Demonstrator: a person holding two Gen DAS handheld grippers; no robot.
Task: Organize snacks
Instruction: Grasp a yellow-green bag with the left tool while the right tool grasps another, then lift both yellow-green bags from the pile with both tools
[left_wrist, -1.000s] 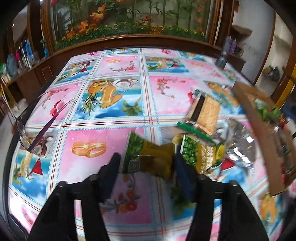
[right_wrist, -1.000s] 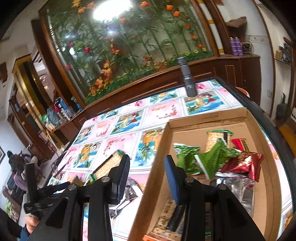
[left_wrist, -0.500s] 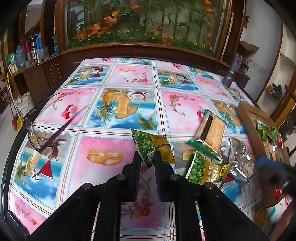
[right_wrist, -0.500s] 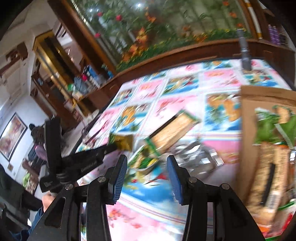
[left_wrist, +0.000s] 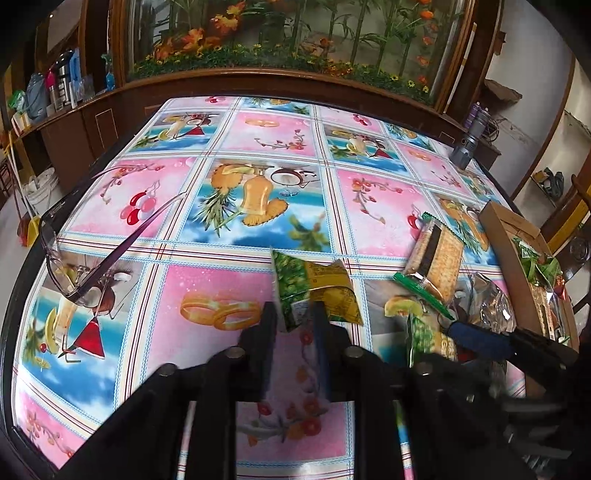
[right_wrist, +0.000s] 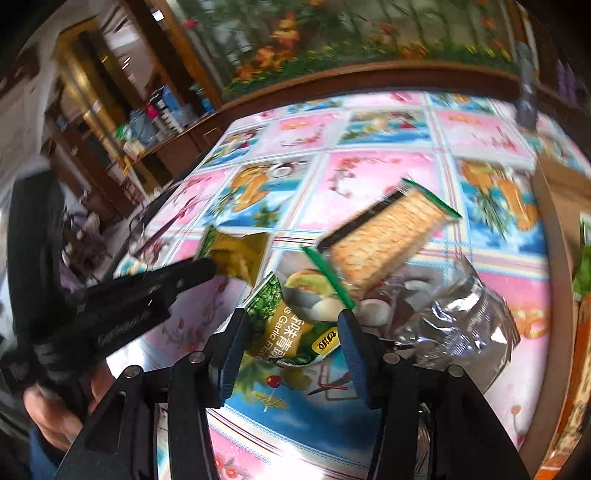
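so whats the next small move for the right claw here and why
Probably ease the right claw a little further forward and close on the garlic pea packet. Its jaws are opening, and the packet's near end already lies between them with no pad pressing it. The cracker pack lies beyond, and the cardboard box waits at the right.

A table (left_wrist: 122, 373) covered in a glossy cloth of pink and blue fruit-and-flower squares fills the room's centre. Behind it, a dark wooden cabinet (left_wrist: 122, 107) frames a glass display of artificial flowers and bamboo (left_wrist: 295, 33) (orange blooms, green stems). Cluttered shelves (left_wrist: 44, 92) stand at left; white walls (left_wrist: 532, 70) at right.
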